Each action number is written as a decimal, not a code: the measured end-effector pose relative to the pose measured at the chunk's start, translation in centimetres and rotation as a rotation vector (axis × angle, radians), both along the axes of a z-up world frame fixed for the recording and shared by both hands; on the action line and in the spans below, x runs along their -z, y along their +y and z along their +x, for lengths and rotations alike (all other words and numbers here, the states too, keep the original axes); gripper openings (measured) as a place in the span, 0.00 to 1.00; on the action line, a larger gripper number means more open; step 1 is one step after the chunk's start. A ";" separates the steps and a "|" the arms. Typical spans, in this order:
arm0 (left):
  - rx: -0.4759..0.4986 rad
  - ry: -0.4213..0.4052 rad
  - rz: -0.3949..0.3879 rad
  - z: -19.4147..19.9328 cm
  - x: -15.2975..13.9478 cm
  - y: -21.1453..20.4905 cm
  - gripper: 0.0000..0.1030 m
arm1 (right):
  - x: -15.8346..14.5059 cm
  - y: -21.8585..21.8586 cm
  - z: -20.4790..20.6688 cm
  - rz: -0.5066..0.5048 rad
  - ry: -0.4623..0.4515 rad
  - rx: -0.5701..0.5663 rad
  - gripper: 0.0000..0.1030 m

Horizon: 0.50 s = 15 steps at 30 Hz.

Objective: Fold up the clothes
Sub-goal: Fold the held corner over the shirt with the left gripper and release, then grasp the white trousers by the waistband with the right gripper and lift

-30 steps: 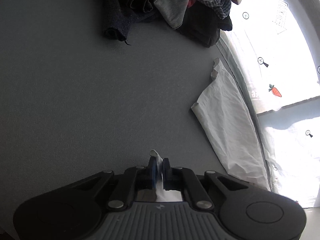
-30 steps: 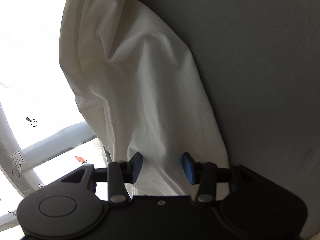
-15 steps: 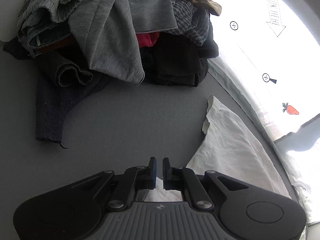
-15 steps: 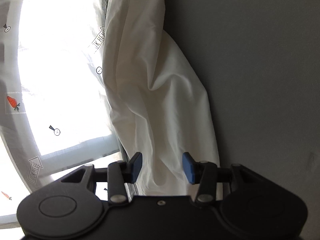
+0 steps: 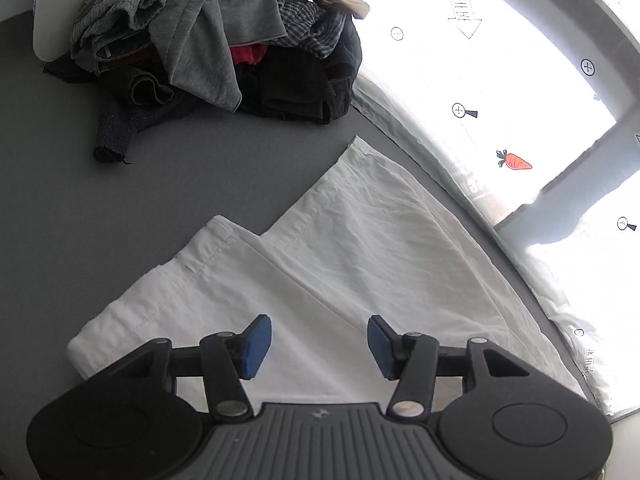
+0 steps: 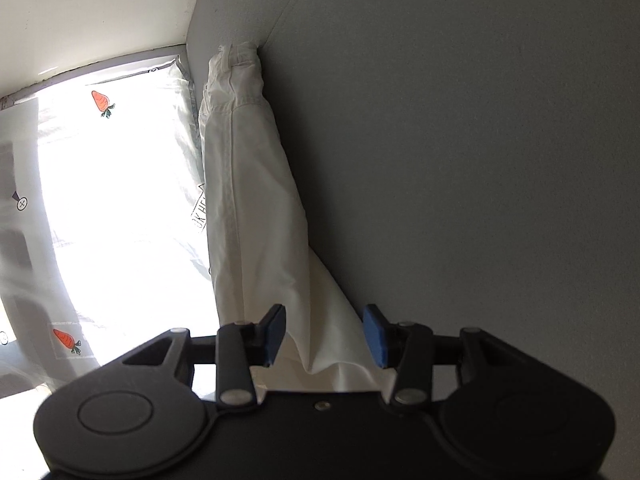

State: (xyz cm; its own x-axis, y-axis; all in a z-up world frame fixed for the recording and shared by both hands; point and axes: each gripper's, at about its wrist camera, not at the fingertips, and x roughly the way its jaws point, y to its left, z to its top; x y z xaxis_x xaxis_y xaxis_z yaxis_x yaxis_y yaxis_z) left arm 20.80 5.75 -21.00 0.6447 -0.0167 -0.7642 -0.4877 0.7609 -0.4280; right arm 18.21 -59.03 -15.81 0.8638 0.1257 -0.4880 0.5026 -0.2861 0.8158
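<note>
A carrot-printed sheet (image 5: 500,92) (sunlit) borders the grey table (image 5: 120,220).

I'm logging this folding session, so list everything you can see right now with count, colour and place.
white trousers: one, white, flat on the grey surface along its edge, hems toward the pile
clothes pile: one heap, grey, dark, checked and red pieces, far end of the surface
grey surface: one, grey, under everything
printed sheet: one, white with carrot and arrow prints, beside the surface
left gripper: one, black with blue pads, jaws just opened, over the trousers, gripping nothing
right gripper: one, black with blue pads, jaws apart over the trousers
</note>
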 end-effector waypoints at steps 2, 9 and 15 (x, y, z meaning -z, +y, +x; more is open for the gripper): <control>0.038 0.056 -0.002 -1.0 1.3 -3.1 0.53 | -0.2 -2.0 1.0 0.004 -0.003 -0.004 0.42; 0.037 0.150 0.049 -1.6 4.2 -8.7 0.53 | -0.1 -7.0 6.0 -0.002 -0.002 -0.044 0.38; 0.007 0.199 0.115 0.2 4.9 -10.2 0.55 | -0.7 -9.5 11.2 -0.059 0.030 -0.116 0.38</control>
